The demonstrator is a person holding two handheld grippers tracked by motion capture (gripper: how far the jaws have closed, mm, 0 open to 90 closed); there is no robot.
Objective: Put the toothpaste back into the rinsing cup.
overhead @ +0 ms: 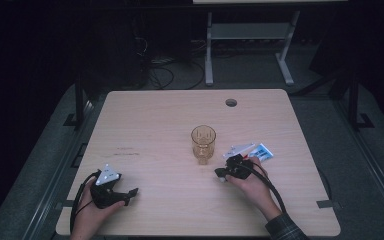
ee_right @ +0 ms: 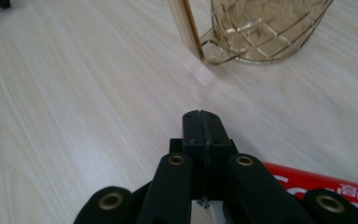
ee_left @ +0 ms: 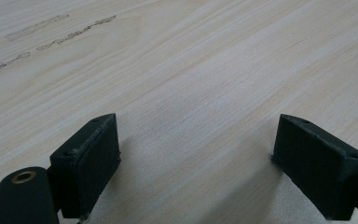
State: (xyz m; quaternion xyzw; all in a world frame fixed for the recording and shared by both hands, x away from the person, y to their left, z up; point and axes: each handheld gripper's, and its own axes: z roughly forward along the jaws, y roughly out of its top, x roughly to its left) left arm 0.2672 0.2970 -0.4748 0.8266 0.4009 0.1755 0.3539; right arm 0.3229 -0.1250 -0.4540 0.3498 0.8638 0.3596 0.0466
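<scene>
Dark floor, cables and a white desk frame lie beyond a pale wooden table (overhead: 145, 120) with a round cable hole near its far edge. Largest on the table is an amber cut-glass mug (overhead: 203, 144), upright near the middle, its handle toward the person; in the right gripper view the handle and base (ee_right: 256, 32) stand just ahead of the jaws. Just right of the mug lies a flat packet (overhead: 254, 151), white, blue and red, partly under the right gripper (overhead: 221, 173); its red edge (ee_right: 317, 184) shows beside the jaws.

Risk, as judged: the right gripper is close to the mug, and a forward nudge with closed jaws could push or tip the glass, since nothing steadies it. The packet lies flat and thin, so jaws coming down on it may slide it rather than pinch it.

Right gripper: jaws pressed fully together (ee_right: 203, 128), nothing between them, low over bare wood between mug and packet. Left gripper (overhead: 132, 191): jaws wide apart, empty, resting at the near left of the table (ee_left: 191, 93), well apart from the mug.
</scene>
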